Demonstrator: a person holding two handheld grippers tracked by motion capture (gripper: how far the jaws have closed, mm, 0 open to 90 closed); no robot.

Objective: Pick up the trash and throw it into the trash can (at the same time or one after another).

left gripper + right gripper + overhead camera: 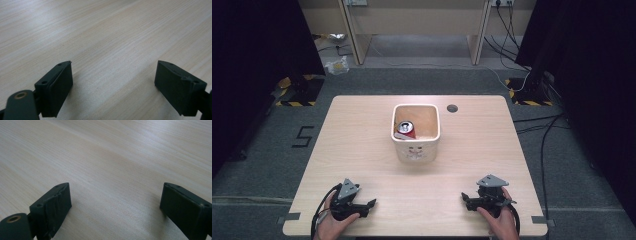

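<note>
Left gripper (371,204), right gripper (465,198): jaws spread (tips facing inward).

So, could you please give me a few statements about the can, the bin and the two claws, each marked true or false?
1. The can lies inside the bin. True.
2. The left claw is shut on the can. False: it is open and holds nothing, near the table's front edge.
3. The right claw is open, with bare wood between its jaws. True.
4. The bin lies tipped on its side. False: it stands upright, mouth up.
5. Both claws are apart from the bin. True.
</note>
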